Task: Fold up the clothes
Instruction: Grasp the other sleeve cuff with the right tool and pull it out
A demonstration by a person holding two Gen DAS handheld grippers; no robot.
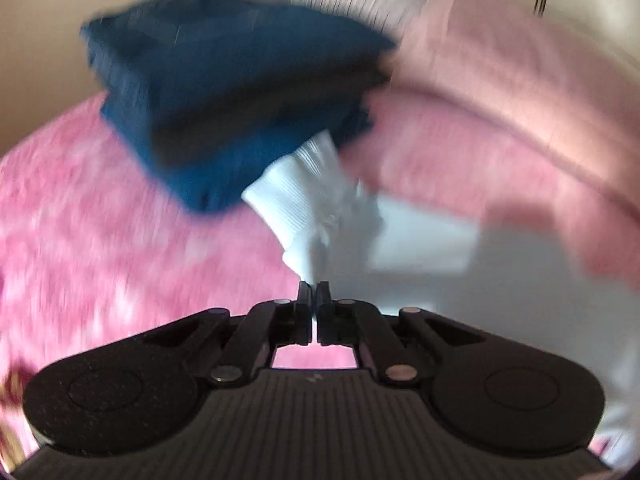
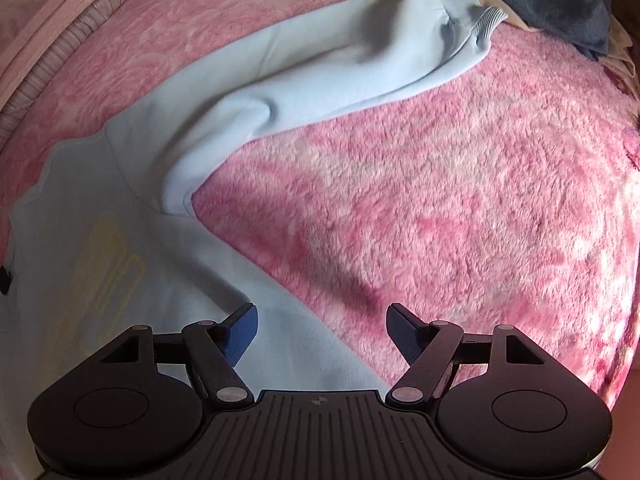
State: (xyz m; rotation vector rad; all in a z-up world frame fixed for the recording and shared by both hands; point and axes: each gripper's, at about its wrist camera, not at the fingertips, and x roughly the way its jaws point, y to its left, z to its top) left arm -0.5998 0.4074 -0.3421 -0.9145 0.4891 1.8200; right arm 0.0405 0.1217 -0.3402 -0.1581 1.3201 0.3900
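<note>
Pink fleecy blanket [image 2: 440,200] covers the bed under me. On it lies the light blue sweatshirt [image 2: 132,264], one sleeve [image 2: 320,76] stretched away. My left gripper [image 1: 314,292] is pressed together on its ribbed cuff [image 1: 304,196]; my right gripper [image 2: 322,332] hovers spread above its side edge. Beyond the cuff sits a folded navy stack [image 1: 236,92].

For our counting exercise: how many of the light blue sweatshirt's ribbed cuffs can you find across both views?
2. One cuff is pinched in the shut left gripper; the other cuff lies at the far end of the outstretched sleeve, beyond the open right gripper.
</note>
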